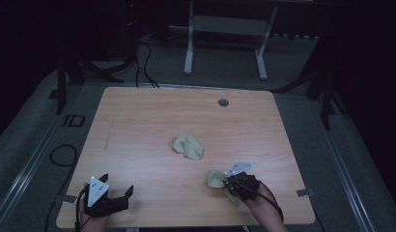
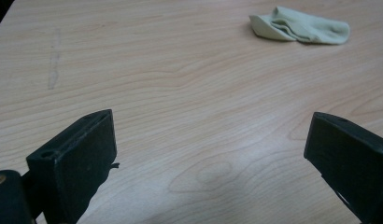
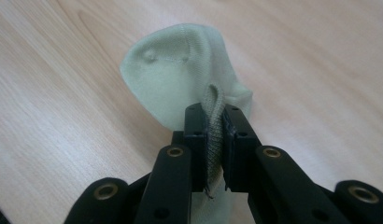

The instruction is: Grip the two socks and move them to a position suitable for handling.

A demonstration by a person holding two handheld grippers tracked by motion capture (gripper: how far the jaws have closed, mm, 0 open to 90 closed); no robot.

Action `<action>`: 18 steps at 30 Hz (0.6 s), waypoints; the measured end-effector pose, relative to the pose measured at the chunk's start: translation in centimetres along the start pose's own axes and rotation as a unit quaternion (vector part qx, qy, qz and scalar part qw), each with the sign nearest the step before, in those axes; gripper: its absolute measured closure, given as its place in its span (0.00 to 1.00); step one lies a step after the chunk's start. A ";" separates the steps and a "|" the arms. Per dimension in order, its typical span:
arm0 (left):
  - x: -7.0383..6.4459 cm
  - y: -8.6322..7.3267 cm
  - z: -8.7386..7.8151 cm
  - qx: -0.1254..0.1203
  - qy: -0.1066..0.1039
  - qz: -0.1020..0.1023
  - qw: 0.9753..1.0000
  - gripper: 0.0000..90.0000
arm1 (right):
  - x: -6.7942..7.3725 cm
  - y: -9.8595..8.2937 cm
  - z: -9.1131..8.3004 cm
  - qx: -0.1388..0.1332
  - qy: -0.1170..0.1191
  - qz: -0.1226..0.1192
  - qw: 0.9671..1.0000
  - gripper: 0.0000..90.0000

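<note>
Two pale green socks are on the wooden table (image 1: 138, 121). One sock (image 1: 187, 146) lies crumpled near the table's middle, and it shows at the top right of the left gripper view as a folded sock (image 2: 301, 28). My right gripper (image 1: 230, 182) is shut on the second sock (image 1: 215, 179) near the front right; its jaws pinch a fold of that sock (image 3: 180, 70) with the toe end spread out beyond my right gripper (image 3: 213, 123). My left gripper (image 1: 118, 185) rests open at the front left corner, with bare wood between its jaws (image 2: 208, 154).
A small round grey grommet (image 1: 223, 102) sits near the table's far edge. A white desk frame (image 1: 225, 43) stands on the floor behind, and cables (image 1: 143, 63) trail at the back left. The table's front edge runs just below both grippers.
</note>
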State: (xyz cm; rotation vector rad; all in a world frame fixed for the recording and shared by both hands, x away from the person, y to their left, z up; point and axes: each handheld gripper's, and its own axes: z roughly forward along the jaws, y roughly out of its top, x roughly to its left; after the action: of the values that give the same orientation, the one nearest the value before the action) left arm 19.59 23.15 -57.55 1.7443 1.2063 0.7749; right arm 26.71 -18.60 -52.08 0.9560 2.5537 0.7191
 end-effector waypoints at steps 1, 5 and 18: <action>0.0 0.0 0.0 0.000 0.000 0.000 1.000 0.03 | 0.1 -0.2 0.3 0.002 -0.001 0.003 1.000 0.91; -0.4 0.0 0.2 0.007 -0.004 0.006 1.000 0.03 | 0.6 -0.5 1.4 0.008 -0.012 0.007 1.000 0.91; -0.9 0.1 0.2 0.005 -0.015 0.008 1.000 0.03 | 2.6 -0.1 3.0 0.020 -0.023 0.004 1.000 0.67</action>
State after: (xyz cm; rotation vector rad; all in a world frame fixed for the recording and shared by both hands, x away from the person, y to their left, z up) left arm 19.49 22.21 -57.51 1.7687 1.1797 0.7513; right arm 26.15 -15.85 -54.86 0.9858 2.5337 0.6424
